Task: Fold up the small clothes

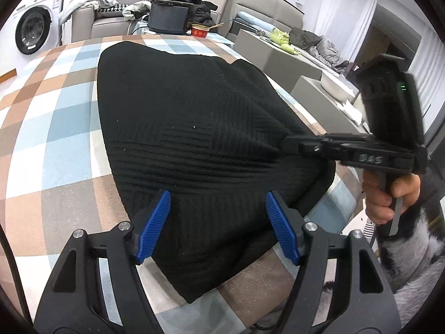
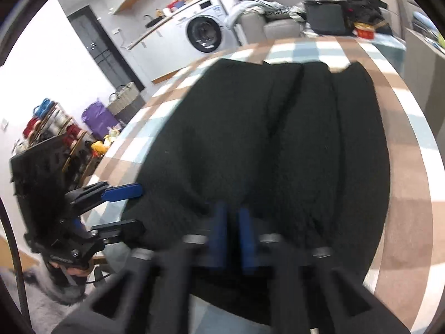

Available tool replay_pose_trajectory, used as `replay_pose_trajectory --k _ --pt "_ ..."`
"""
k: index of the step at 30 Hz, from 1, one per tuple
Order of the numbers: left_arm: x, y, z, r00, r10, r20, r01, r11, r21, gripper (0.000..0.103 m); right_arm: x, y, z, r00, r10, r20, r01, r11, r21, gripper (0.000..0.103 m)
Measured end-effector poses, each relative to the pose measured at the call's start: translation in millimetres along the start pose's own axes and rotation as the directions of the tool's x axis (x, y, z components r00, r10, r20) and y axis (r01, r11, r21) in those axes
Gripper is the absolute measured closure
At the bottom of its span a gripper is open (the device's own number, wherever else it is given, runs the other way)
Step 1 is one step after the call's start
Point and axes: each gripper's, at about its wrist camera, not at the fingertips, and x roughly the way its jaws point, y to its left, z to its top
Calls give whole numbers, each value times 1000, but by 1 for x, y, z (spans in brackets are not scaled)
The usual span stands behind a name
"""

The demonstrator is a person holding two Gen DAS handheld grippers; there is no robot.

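One black knitted garment lies spread on the checked surface — two grippers over its near edge: the left gripper gaping wide, holding nothing; the right gripper closed, its contents blurred.

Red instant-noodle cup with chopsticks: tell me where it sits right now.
In the left wrist view the red instant-noodle cup stands at the checked tablecloth's far edge, beyond the black knitted garment, just right of the dark boxy case.

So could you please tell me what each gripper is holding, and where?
The left gripper is open over the black knit garment, holding nothing. The right gripper is shut at its near edge; whether fabric is pinched cannot be told.
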Motion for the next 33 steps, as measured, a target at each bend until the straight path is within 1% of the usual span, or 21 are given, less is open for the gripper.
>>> replay_pose_trajectory --k 2,4,5,6,7,8,10,11,13,15,16,17,19,20,21,26,28,29,31,32,33 --pt "-4 3 1 1000 -4 16 4 1000 -7 34 -17 3 1 998 33 62 -33 999 -10 98" --pt "-6 5 2 1000 0 21 0 1000 -10 34 -35 -1 6 992 60 110 -62 998 18 98" --pt "-6 6 3 1000 7 19 -7 1000 -9 32 -37 -3 7 993 32 115 -36 999 25 98" --pt "-4 6 2 1000 12 13 -12 1000 -7 32 -35 -3 6 994 -15 105 13 1000 24 98" --pt "-2 6 2 1000 17 2 -17 1000 -8 32 -26 -7 3 994 -84 71 83 996 21 98" --pt "0 6 1 1000 16 -5 -16 1000 -8 32 -18 -10 2 990 -132 41 131 991 20 98" --pt "2 7 0 999 29 -17 -29 1000 1 32 -4 -15 -2 984 -178 -5 178 984 24 95" --pt "2 6 -1 999 32 -18 -32 999 5 32 -5 -17 -3 984 -177 -7 177 984 29 92" --pt "1 5 -2 999 33 -18 -33 999 12 31 -15 -17 0 989 -150 12 149 988 49 83" --pt "2 5 -3 999 30 -21 -30 999 16 31 -32 -21 0 989 -136 50 132 989 70 65" --pt "2 5 -3 999 31 -23 -30 999 17 31 -41 -23 -1 988 -141 67 135 988 81 60" --pt "2 6 -4 999 31 -23 -30 999 17 31 -45 -23 -2 988 -139 72 133 987 88 56" --pt "3 6 -4 999 30 -25 -29 999 17 31 -53 -28 -8 993 -105 62 98 989 106 52" --pt "4 7 -4 999 30 -26 -30 999 17 30 -56 -30 -13 995 -82 53 75 990 123 47" --pt "4 7 -4 999 29 -27 -29 999 16 30 -53 -33 -17 997 -67 35 61 988 140 45" --pt "5 9 -4 999 24 -27 -24 1000 7 30 -33 -36 -25 1000 -10 -3 11 988 153 45" --pt "6 9 -3 999 24 -27 -24 1000 7 30 -29 -33 -24 1000 -28 -5 28 992 123 45" --pt "6 10 -3 999 23 -26 -23 1000 7 30 -27 -30 -23 999 -44 -8 44 994 98 53" --pt "5 12 -2 1000 20 -18 -20 1000 -6 30 -23 -23 -21 996 -93 -2 93 995 39 80" --pt "4 14 -2 1000 19 -11 -20 1000 -16 30 -25 -21 -20 998 -62 1 62 998 27 92" --pt "3 16 0 1000 21 -3 -21 999 -30 30 -30 -16 -17 998 -54 12 53 998 18 92"
